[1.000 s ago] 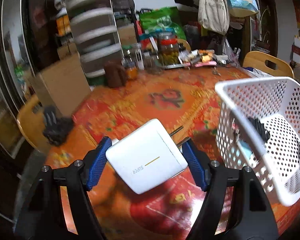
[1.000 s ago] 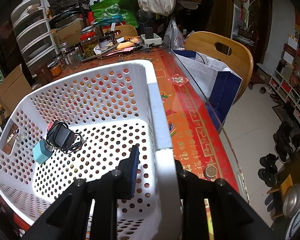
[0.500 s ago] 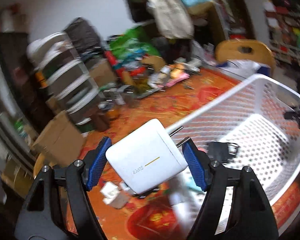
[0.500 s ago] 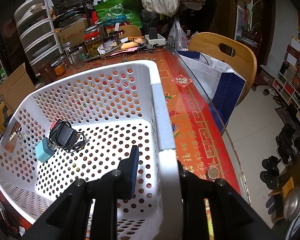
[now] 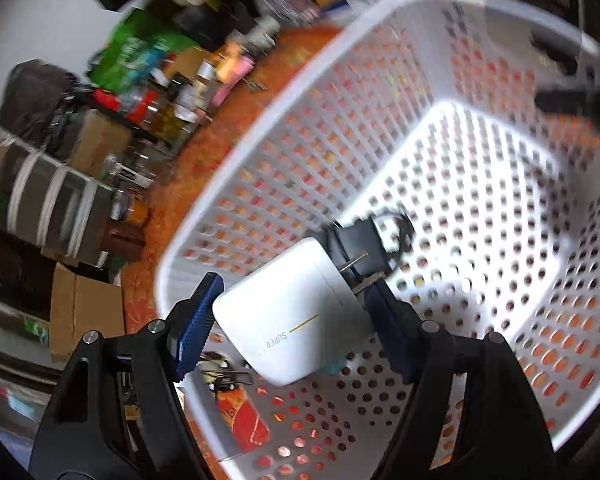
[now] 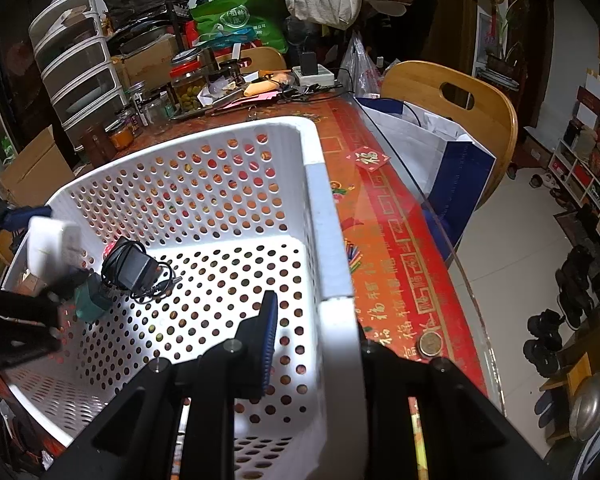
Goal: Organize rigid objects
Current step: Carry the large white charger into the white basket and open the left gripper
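Note:
My left gripper point(image 5: 296, 320) is shut on a white plug adapter point(image 5: 292, 316) marked SUPER, prongs pointing away, held over the near-left corner of the white perforated basket point(image 5: 480, 184). In the right wrist view the adapter point(image 6: 50, 244) shows at the basket's left wall. A black charger with coiled cable point(image 6: 134, 266) and a small teal block point(image 6: 92, 300) lie on the basket floor. My right gripper point(image 6: 320, 344) is shut on the basket's right rim point(image 6: 328, 248).
The basket sits on a red patterned table point(image 6: 388, 240) with a glass edge. Jars, boxes and clutter point(image 6: 188, 88) stand at the far side. A wooden chair point(image 6: 456, 104) with a white-blue bag stands to the right. A coin point(image 6: 430, 345) lies near the table edge.
My left gripper has carried the white adapter from over the table to over the basket and tilted downward. The right gripper has kept its hold on the basket rim.

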Demonstrator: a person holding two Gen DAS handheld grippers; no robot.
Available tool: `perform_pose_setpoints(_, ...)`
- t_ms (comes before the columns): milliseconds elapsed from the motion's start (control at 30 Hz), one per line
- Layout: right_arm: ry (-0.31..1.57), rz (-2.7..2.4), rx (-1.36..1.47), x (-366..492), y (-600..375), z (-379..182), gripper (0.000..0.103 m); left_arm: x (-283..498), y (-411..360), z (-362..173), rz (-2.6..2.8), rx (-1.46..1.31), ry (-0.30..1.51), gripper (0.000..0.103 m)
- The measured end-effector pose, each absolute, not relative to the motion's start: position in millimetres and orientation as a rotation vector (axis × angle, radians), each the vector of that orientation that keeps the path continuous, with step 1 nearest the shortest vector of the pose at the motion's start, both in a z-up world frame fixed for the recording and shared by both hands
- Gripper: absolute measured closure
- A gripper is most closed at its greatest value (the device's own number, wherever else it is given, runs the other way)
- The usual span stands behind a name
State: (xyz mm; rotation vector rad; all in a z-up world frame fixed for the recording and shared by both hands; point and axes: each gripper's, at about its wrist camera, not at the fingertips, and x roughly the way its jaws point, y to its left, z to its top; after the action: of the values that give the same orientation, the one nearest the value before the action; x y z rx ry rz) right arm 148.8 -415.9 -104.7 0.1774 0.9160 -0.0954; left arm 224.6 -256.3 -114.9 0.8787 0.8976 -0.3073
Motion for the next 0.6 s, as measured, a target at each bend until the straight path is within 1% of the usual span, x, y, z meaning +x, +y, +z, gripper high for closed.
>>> perform_pose_setpoints(67, 0.915, -0.095, 0.178, 149, -416, -105, 0.081, 230, -262, -131, -0.341, 0.906, 0.975, 0.032)
perform_pose_setpoints(367, 0.918, -0.096, 0.179, 149, -415, -104, 0.081, 250, -269, -158, -0.464, 0.876, 1.208, 0.031)
perform_pose_setpoints(467, 0.919, -0.096, 0.180, 149, -415, -104, 0.081, 259, -268, -156, -0.482, 0.846, 1.209, 0.029)
perform_pose_setpoints(567, 0.923, -0.096, 0.180, 150, -415, -105, 0.081, 263, -265, -147, -0.475, 0.814, 1.148, 0.027)
perform_pose_setpoints(600, 0.925, -0.096, 0.180, 150, -415, -105, 0.081, 263, -260, -135, -0.469, 0.782, 1.109, 0.027)
